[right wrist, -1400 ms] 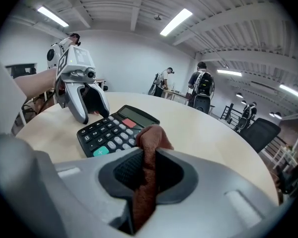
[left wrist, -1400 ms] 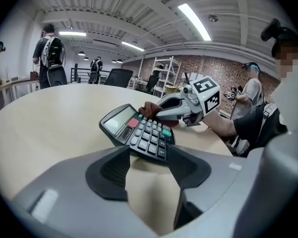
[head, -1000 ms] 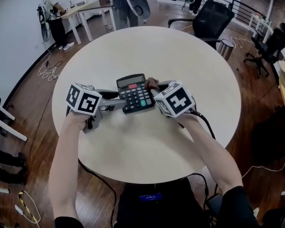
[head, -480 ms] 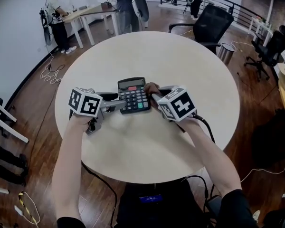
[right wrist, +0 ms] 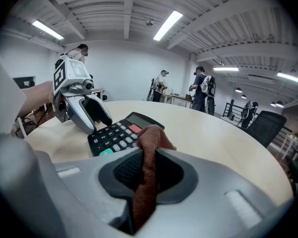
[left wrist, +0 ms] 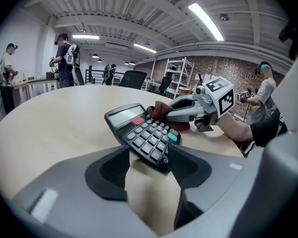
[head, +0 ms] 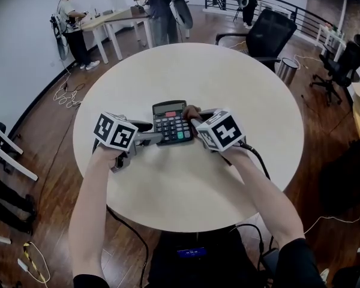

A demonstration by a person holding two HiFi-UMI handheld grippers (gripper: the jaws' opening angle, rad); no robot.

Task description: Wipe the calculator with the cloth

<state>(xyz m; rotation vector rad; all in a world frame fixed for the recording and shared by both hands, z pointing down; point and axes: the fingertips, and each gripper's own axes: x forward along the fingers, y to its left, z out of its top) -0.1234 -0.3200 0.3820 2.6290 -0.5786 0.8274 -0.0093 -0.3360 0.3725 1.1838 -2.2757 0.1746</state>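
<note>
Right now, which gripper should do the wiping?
Right. The right gripper is shut on the cloth, beside the calculator; the left gripper is shut on a calculator corner, likely steadying it.

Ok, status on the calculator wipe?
Left gripper shut on calculator. Right gripper shut on cloth, cloth at calculator's right edge. Nothing in the way.

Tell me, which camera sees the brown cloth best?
The right gripper view: the brown fabric cloth sits close-up, pinched between the right tongs. The left gripper view shows a small bunch against the black calculator; the head view only a sliver.
</note>
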